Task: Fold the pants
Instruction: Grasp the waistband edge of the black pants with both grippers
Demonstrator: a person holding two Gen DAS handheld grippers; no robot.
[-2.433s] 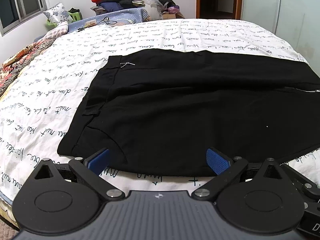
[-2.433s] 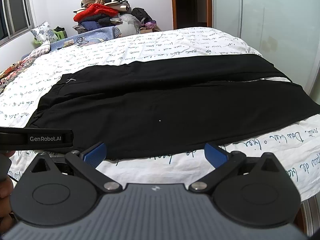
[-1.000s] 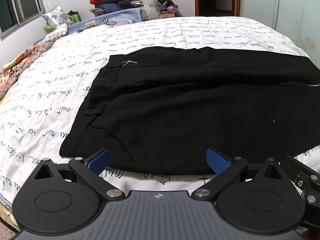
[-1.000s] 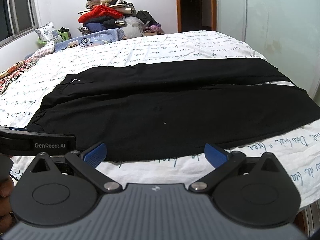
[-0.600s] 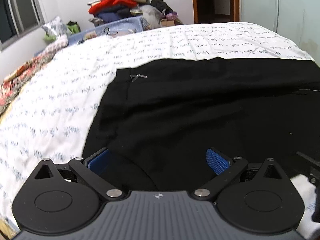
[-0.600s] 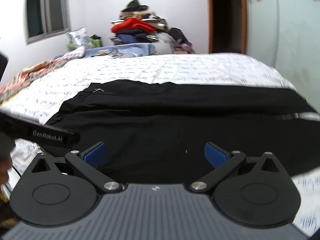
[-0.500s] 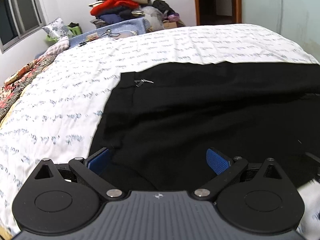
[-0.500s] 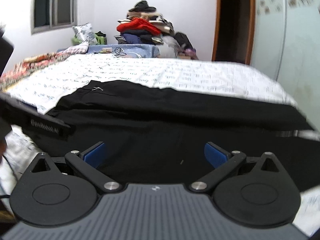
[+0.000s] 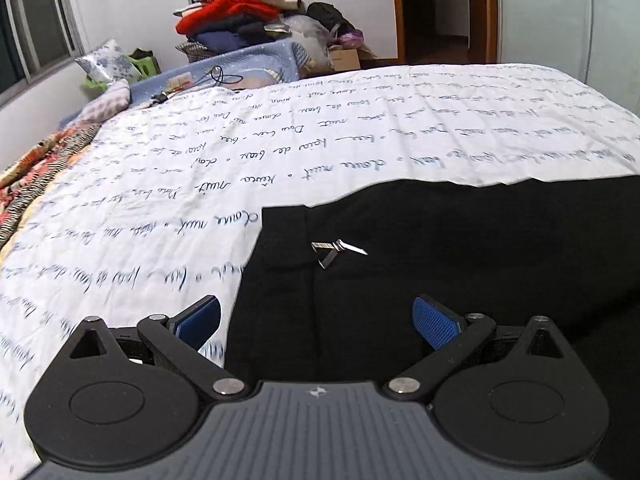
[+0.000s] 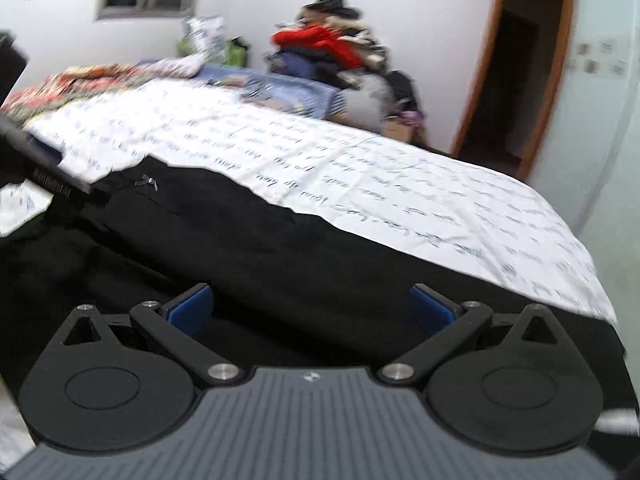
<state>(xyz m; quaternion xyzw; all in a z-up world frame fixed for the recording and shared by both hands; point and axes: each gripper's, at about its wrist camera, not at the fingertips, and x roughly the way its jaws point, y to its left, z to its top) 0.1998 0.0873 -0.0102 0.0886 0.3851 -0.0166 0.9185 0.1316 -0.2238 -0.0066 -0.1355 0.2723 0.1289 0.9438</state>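
Both jaws gape: left gripper (image 9: pixel 316 322) low centre, over black pants (image 9: pixel 460 264) waistband; right gripper (image 10: pixel 308 308) mid-leg; pinch far edges together, lift evenly

Left tool (image 9: pixel 316 322) blue fingers spread wide, right tool (image 10: pixel 310 308) likewise wide apart, both low
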